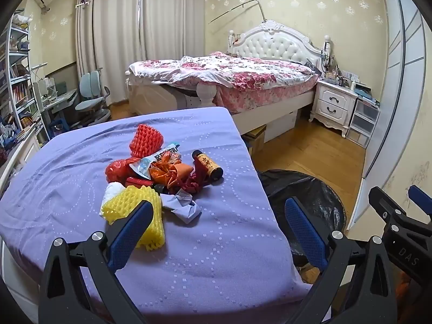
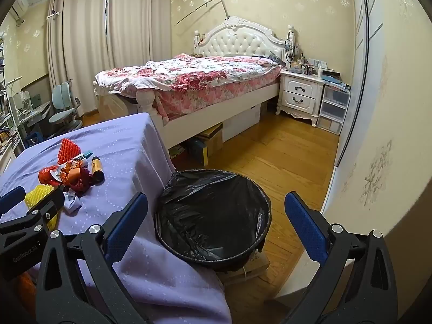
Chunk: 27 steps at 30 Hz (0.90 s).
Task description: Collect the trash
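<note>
One black-lined bin (image 2: 213, 216) empty, trash heap (image 1: 159, 172) on table (image 1: 216, 256)

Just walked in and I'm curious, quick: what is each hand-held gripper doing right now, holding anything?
Left hand-held gripper: open, holding nothing, over the purple cloth near the trash pile.
Right hand-held gripper: open, holding nothing, above the black-lined bin.

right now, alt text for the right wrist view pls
The open right gripper hovers empty over a black-lined trash bin beside a purple-covered table holding a trash pile. A bed stands behind.
</note>
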### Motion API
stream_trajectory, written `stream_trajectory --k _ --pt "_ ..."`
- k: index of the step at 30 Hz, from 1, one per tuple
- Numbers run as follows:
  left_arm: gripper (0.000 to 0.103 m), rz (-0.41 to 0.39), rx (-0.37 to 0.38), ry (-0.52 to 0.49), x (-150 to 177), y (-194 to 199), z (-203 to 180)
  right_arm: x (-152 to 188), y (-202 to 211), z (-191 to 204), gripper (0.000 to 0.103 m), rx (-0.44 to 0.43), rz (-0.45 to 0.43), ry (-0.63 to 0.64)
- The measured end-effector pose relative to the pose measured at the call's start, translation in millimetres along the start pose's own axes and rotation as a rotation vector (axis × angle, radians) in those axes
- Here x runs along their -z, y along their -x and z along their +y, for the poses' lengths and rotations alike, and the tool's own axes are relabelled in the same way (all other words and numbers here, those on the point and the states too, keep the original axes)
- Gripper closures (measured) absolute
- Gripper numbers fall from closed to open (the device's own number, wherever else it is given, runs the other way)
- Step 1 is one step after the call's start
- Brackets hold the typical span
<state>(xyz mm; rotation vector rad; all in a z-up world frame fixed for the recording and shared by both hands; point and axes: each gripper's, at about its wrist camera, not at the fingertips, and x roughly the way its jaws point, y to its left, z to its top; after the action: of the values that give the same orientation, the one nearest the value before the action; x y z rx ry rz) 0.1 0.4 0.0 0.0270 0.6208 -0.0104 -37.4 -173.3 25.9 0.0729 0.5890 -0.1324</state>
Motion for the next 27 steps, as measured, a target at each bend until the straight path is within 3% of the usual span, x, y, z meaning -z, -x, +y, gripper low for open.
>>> stream_trajectory --k 27 --pt "0.006 0.014 -0.006 0.01 -0.2 -1.8 5.2 4.4 -0.9 -2.2 0.004 -0.004 0.011 -0.011"
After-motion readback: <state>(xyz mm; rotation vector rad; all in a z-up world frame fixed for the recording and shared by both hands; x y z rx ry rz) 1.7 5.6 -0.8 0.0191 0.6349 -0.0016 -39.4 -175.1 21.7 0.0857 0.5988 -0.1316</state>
